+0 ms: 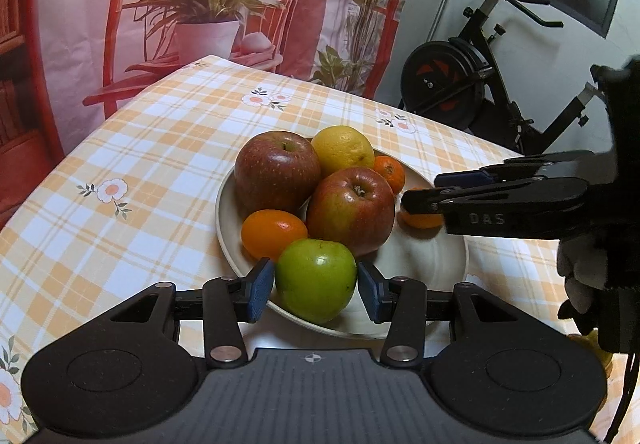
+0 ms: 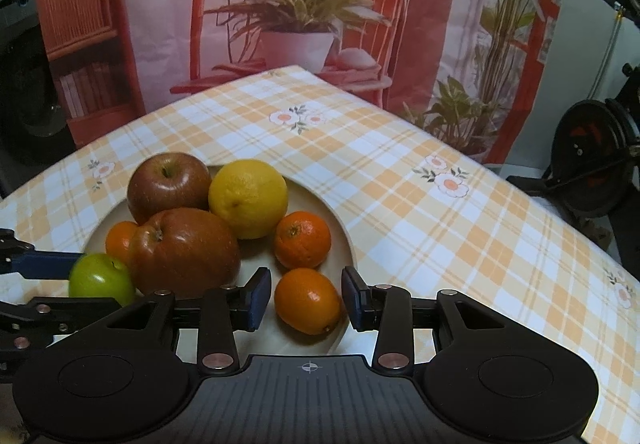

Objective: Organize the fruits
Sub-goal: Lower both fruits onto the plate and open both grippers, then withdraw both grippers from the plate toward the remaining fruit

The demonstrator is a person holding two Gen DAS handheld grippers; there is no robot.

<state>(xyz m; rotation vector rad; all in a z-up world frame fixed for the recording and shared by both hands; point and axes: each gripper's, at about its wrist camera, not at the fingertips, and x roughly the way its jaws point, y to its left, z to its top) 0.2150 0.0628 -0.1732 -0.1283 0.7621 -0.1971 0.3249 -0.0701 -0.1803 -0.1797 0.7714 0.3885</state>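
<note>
Fruits sit heaped on a beige plate (image 1: 440, 264) on the checked tablecloth (image 1: 160, 147). Left wrist view: left gripper (image 1: 316, 290) straddles the green apple (image 1: 315, 280) at the plate's near rim; left pad looks in contact, right pad shows a thin gap, so no firm grip that I can confirm. Plate also holds two red apples (image 1: 276, 175), a lemon (image 1: 342, 149), a mandarin (image 1: 389, 171) and an oval orange fruit (image 1: 274, 234). Right gripper (image 1: 420, 193) reaches in from the side over another orange fruit. Right wrist view: right gripper (image 2: 306, 300) brackets a small oval orange fruit (image 2: 307, 300) on the plate's near part (image 2: 256, 256), pads just off its skin, nothing held. My read: both at release or pre-grasp. The next move calls for either squeezing evenly before lifting, or backing straight out without nudging the pile.
</note>
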